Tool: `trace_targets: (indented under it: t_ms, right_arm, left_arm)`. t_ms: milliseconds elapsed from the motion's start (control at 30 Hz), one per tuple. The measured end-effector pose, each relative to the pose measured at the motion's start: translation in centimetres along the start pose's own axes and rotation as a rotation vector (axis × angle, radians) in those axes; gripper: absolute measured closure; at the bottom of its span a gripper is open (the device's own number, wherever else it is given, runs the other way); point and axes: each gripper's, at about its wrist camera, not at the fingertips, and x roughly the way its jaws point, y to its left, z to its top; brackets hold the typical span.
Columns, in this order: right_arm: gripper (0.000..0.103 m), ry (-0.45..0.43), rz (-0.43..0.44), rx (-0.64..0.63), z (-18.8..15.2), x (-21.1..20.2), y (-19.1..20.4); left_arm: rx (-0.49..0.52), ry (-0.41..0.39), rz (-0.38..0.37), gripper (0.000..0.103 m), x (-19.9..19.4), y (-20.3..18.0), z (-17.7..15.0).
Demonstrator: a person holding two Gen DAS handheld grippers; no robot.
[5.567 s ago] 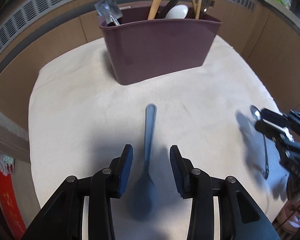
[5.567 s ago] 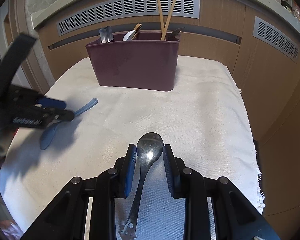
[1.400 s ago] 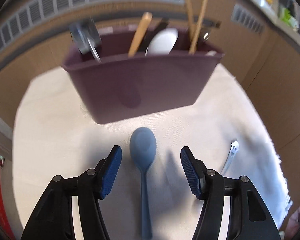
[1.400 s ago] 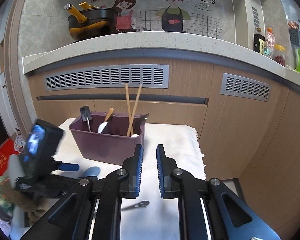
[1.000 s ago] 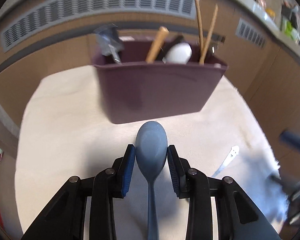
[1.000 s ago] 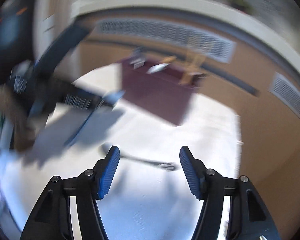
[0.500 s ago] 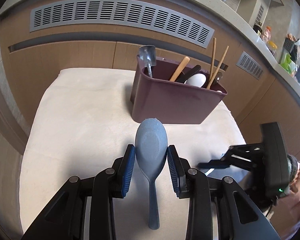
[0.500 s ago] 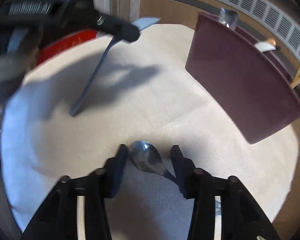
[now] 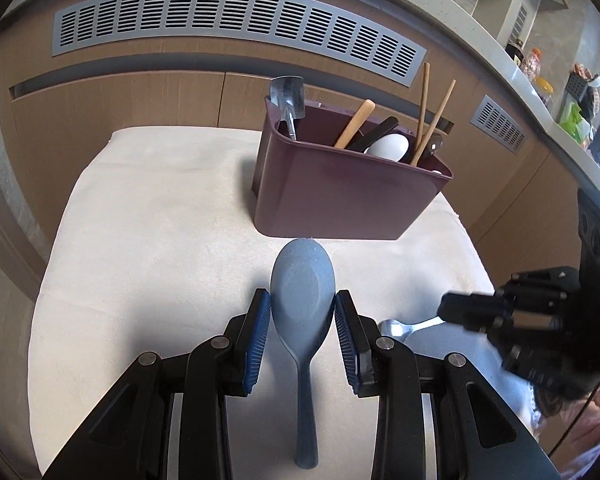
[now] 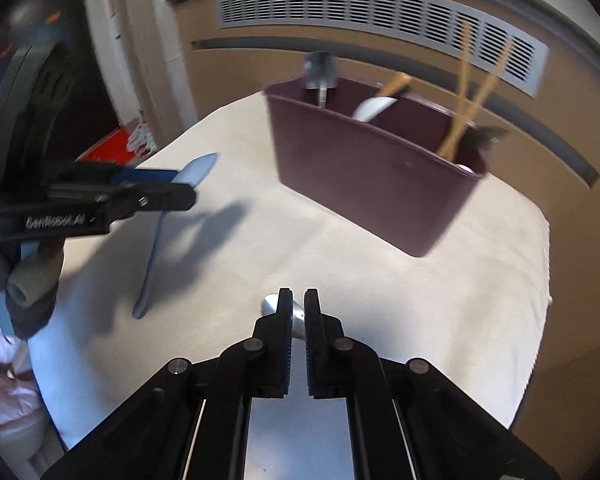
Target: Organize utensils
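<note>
My left gripper [image 9: 302, 298] is shut on the bowl of a blue plastic spoon [image 9: 301, 276], whose handle hangs down toward the cloth. The right wrist view shows that blue spoon [image 10: 198, 170] raised above the table in the left gripper [image 10: 172, 190]. My right gripper [image 10: 296, 300] is shut on a metal spoon [image 10: 270, 304] lying on the cloth, with part of its bowl showing beside the jaws. In the left wrist view the right gripper [image 9: 446, 314] pinches the metal spoon [image 9: 394, 327] at the right. A maroon caddy [image 9: 340, 196] stands behind.
The caddy [image 10: 360, 168] holds a metal scoop [image 9: 288, 94], a white spoon [image 9: 388, 146], chopsticks [image 9: 432, 116] and a wooden handle. A cream cloth [image 9: 160, 220] covers the small table in front of wooden cabinet fronts with vents. The cloth's edge drops off at the right [image 10: 540, 264].
My right gripper swung down over the metal spoon and its jaws closed from wide apart. The left gripper drew back from the caddy with the blue spoon, then held still.
</note>
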Motion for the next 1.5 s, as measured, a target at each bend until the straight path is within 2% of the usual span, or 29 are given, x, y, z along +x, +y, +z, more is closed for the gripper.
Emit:
trace_targets:
  t_ms: [100,200,300,433,467,533,600,667,833,1200,1500]
  right_arm:
    - [0.095,0.002,0.011,-0.080,0.1,0.2,1.0]
    - [0.083,0.022,0.033,-0.216,-0.6,1.0,2.7]
    - [0.080,0.048,0.071,-0.248,-0.7,2.5,2.6]
    - [0.056,0.092,0.092,-0.266,-0.5,5.1,1.4]
    - [0.054,0.099,0.103,-0.276,-0.5,5.5,1.4]
    - [0.053,0.087,0.130,-0.291,-0.6,5.9,1.4]
    - [0.058,0.096,0.146,-0.267,-0.2,6.1,1.2]
    - [0.075,0.099,0.131,-0.232,-0.1,6.1,0.9]
    - [0.076,0.077,0.067,-0.123,0.1,5.1,0.9]
    - [0.076,-0.196,-0.029,0.074,0.4,-4.1,0.4]
    - [0.076,-0.273,-0.050,0.131,1.9,-7.1,0.2]
  left_arm:
    - [0.005,0.002,-0.003,0.069,-0.2,-0.4,-0.2]
    - [0.009,0.005,-0.004,0.069,-0.3,-0.6,-0.1]
    - [0.014,0.006,-0.002,0.069,-0.4,-0.7,-0.1]
    - [0.010,0.020,0.000,0.069,-0.2,-0.5,0.0]
    - [0.009,0.025,-0.001,0.069,0.0,-0.5,0.1]
    - [0.009,0.034,-0.003,0.069,0.4,-0.5,0.2]
    - [0.011,0.044,-0.003,0.069,0.8,-0.6,0.2]
    - [0.014,0.050,-0.004,0.069,1.2,-0.8,0.2]
    - [0.018,0.048,-0.015,0.069,1.5,-1.0,0.2]
    - [0.071,-0.073,-0.043,0.069,-2.6,-3.0,0.4]
    - [0.108,-0.137,-0.041,0.069,-5.1,-4.6,1.1]
